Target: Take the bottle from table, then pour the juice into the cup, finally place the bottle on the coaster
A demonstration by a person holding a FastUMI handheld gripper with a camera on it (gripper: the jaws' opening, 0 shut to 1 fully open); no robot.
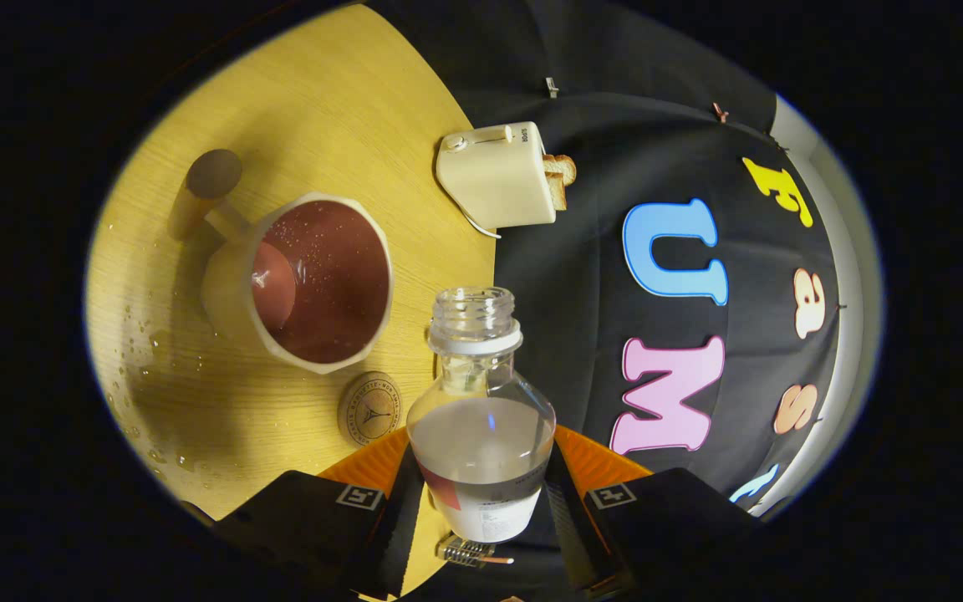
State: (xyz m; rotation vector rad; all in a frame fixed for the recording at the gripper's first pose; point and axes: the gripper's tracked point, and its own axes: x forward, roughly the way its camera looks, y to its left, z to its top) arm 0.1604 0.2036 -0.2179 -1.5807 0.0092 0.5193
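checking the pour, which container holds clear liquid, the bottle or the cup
The bottle, gripped between the gripper fingers, holds clear liquid; the white cup on the table is dark reddish-brown inside.

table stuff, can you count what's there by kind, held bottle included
bottle: 1, uncapped, between the tool's fingers, both pressing on it
cup: 1, reddish inside, on the table
coaster: 1, beside the cup
toaster: 1, with bread in it
total: 4
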